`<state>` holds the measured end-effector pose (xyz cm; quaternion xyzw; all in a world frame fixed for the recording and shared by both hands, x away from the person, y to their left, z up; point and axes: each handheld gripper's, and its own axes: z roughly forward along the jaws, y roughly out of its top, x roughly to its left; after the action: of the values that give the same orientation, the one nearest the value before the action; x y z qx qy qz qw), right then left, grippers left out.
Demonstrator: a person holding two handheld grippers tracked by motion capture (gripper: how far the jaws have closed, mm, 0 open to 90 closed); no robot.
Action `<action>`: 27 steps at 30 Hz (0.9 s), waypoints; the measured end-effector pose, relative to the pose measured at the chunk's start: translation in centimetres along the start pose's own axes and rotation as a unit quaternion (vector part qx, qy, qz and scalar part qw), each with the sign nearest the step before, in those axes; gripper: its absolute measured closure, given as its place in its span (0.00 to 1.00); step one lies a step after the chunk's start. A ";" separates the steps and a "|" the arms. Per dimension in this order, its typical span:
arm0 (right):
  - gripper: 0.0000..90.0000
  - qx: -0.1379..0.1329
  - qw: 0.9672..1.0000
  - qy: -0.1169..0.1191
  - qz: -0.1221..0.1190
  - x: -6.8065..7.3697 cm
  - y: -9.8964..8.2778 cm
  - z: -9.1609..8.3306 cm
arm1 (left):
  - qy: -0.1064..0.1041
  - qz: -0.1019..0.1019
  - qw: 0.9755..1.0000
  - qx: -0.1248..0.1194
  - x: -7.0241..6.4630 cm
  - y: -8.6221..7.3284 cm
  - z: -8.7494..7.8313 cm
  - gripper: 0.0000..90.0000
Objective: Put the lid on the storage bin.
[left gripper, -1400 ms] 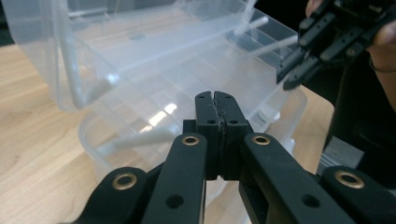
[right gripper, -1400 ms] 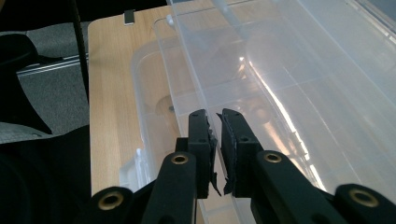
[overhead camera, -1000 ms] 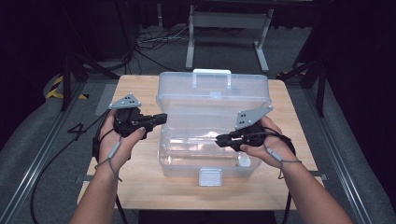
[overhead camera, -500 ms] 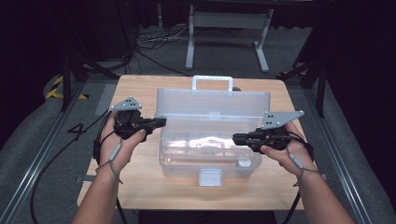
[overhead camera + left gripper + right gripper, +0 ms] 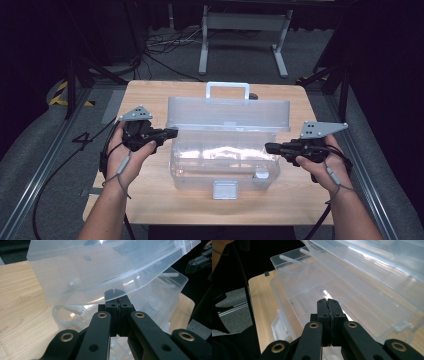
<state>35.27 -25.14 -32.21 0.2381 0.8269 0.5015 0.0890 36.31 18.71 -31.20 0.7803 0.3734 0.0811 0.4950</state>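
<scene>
Clear box propped half open between two clenched tools

The clear plastic box (image 5: 225, 155) sits mid-tabletop (image 5: 145, 100), latch toward the person. The left tool (image 5: 171, 133), jaws pressed together on nothing, pokes under the lid's (image 5: 227, 114) end edge, seemingly propping it half raised. The right tool (image 5: 269, 147), jaws just closing with nothing between them, waits just beside the box's other end. Around the pale wood lie grey carpet, cables and dark metal stands
</scene>
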 end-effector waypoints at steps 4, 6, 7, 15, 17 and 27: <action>1.00 -0.006 1.000 -0.006 0.014 -0.5 -0.5 -0.5 | -0.001 0.000 1.000 0.004 -0.1 -0.2 0.0 1.00; 1.00 -0.009 1.000 -0.010 0.021 -0.7 -0.8 -0.7 | 0.000 0.001 1.000 0.004 -0.1 -0.3 -0.1 1.00; 1.00 -0.010 1.000 -0.013 0.023 -0.8 -0.9 -0.7 | 0.000 0.002 1.000 0.004 -0.1 -0.3 -0.1 1.00; 1.00 -0.036 0.998 -0.021 0.046 -1.4 -2.1 -1.6 | -0.001 0.001 1.000 0.006 -0.3 -0.8 -0.4 1.00; 1.00 -0.035 0.998 -0.027 0.052 -1.6 -2.2 -1.7 | -0.004 -0.004 1.000 0.005 -0.3 -1.1 -0.3 1.00; 1.00 -0.028 0.997 -0.042 0.064 -1.9 -2.5 -1.8 | 0.021 -0.016 0.999 0.023 -0.3 -2.4 0.3 1.00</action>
<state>35.44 -28.44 -33.73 0.3093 0.7911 0.5186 0.0978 35.09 18.84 -33.26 0.7833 0.3982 0.0814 0.4704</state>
